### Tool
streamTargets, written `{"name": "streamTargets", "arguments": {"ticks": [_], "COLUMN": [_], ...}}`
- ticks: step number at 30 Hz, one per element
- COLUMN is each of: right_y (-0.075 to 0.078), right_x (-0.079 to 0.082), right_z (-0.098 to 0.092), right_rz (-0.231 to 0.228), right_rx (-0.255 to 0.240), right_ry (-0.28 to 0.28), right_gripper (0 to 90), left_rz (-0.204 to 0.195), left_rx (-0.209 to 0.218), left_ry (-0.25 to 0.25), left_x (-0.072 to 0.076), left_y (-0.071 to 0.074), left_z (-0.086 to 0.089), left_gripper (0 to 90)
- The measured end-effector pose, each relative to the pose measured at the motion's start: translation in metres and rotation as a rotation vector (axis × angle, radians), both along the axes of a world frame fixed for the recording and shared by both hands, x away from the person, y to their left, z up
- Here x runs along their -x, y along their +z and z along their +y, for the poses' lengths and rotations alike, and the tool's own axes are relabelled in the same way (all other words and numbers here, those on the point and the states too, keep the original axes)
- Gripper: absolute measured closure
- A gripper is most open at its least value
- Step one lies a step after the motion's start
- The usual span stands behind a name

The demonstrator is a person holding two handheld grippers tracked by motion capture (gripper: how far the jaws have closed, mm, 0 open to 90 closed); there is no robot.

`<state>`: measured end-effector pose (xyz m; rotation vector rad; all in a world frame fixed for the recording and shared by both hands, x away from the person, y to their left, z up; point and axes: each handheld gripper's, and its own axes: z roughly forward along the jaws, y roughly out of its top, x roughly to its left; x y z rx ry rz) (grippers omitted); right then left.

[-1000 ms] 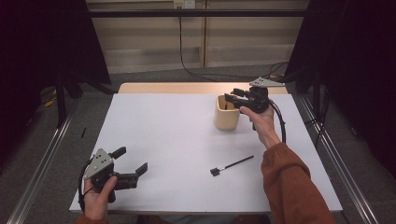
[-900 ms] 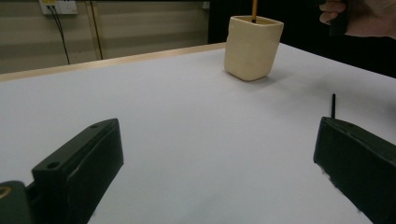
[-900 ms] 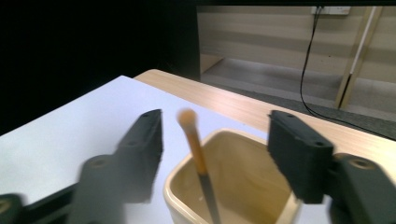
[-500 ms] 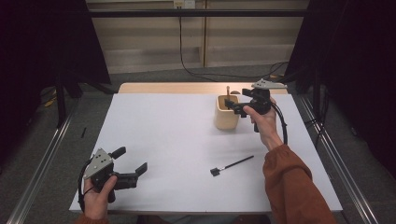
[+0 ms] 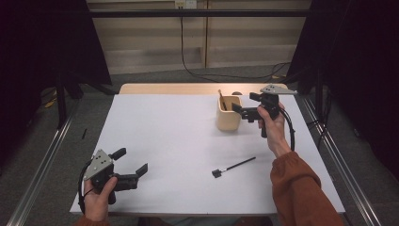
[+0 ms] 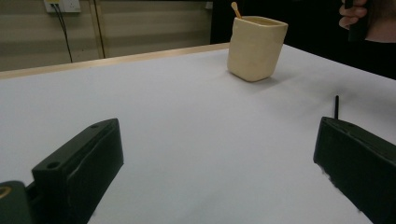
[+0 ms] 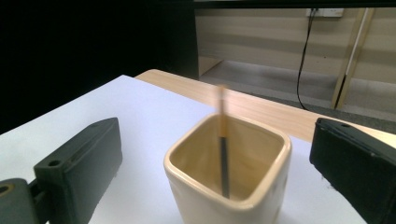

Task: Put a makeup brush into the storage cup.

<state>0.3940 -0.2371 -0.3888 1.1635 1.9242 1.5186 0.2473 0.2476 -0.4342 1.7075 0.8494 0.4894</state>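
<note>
Brush in cup: a thin brush with a pale wooden end and a dark lower shaft stands tilted inside the cream square cup, free of any grip; in the right gripper view it leans against the cup's inner wall.
Cup: upright near the far right part of the white table, also seen in the left gripper view.
Right gripper: the right gripper hangs just beside the cup's right rim, jaws spread wide with nothing between the pads.
Change: a second ago those jaws were over the cup mouth, narrower; they have just been opening, and the brush handle now sticks up clear of them.
Second brush: a black brush lies flat on the table, nearer the person, well apart from the cup and unmoved.
Left gripper: the left gripper rests low at the near left corner, jaws apart and empty, where it was before.
Surface: white tabletop with a wooden strip along the far edge.
Room: dim, dark curtains at both sides, pale panelled wall with a trailing cable behind.
</note>
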Motion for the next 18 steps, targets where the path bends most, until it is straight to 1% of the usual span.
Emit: {"name": "streamTargets", "arguments": {"ticks": [6, 9, 11, 15, 18], "right_y": [-0.001, -0.001, -0.002, 0.000, 0.002], "right_x": [0.010, 0.015, 0.019, 0.027, 0.035], "right_z": [-0.005, -0.006, -0.007, -0.006, -0.006], "right_rz": [-0.003, -0.001, 0.001, -0.004, -0.019], "right_rx": [-0.014, -0.002, -0.003, 0.008, 0.016], "right_ry": [-0.001, -0.003, -0.006, 0.009, 0.015], "right_gripper": [2.2, 3.0, 3.2, 3.3, 4.2], "left_rz": [-0.003, -0.002, -0.003, -0.003, -0.004], "left_rx": [0.000, 0.006, 0.007, 0.004, 0.004], "left_ry": [0.000, 0.005, 0.006, 0.003, 0.002], "left_x": [0.000, 0.000, 0.000, 0.000, 0.000], "left_y": [0.001, 0.000, 0.001, 0.001, 0.001], "left_z": [0.000, 0.001, 0.001, 0.002, 0.002], "left_gripper": [1.5, 1.5, 1.5, 1.5, 1.5]}}
